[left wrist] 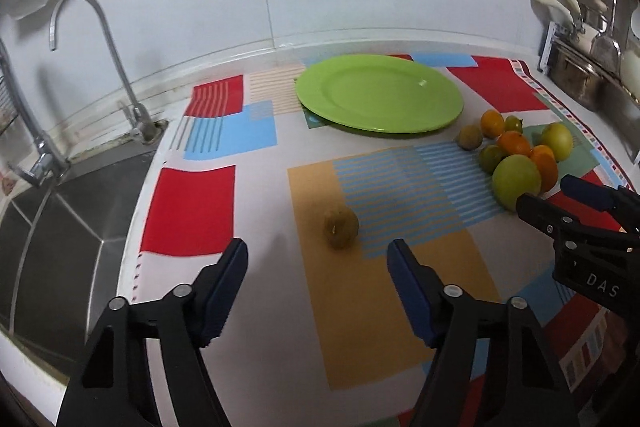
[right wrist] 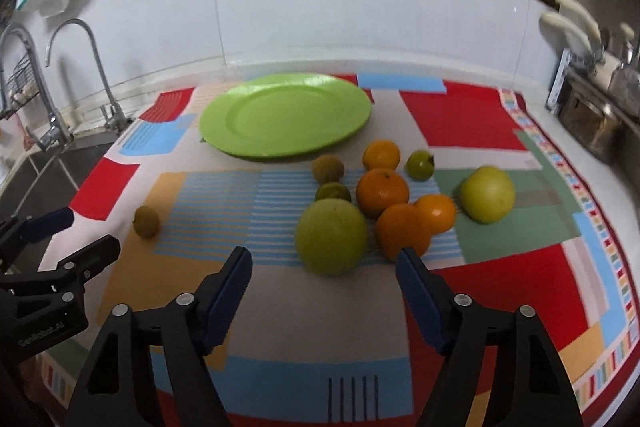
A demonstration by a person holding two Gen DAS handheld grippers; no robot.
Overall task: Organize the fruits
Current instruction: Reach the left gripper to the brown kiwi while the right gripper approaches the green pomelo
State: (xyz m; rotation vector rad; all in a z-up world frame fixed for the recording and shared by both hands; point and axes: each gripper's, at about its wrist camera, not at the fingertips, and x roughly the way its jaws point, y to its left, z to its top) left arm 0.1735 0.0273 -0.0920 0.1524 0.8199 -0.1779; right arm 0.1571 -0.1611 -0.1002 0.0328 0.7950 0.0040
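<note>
While both tongs hang wide open and hold nothing, the fruits wait on the surface, which has a cloth with red, blue and tan blocks on it.

The left tongs point forward and a bit down. A small, round, brownish-green fruit sits all alone just ahead of them, near the gap between the two blue tips. It looks like it rolled away or was set apart, so it is probably the easy one to grab first. Nothing is crowding it.

The right tongs also point forward and down. A big, round, light green fruit is just in front of them, close to the gap. Right beside it are round orange fruits, touching each other in a bunch. A yellow-green round fruit sits farther off, ahead and to the right of these tongs. A few little green and brown fruits sit behind the bunch.

The flat, round, bright green plastic plate lies past the fruits, far ahead of both tongs. It has nothing on it. I think the fruits are meant to go there, since it is the only empty dish nearby.

Each tongs is held low over the cloth, tips apart, ready to close around something round.
</note>
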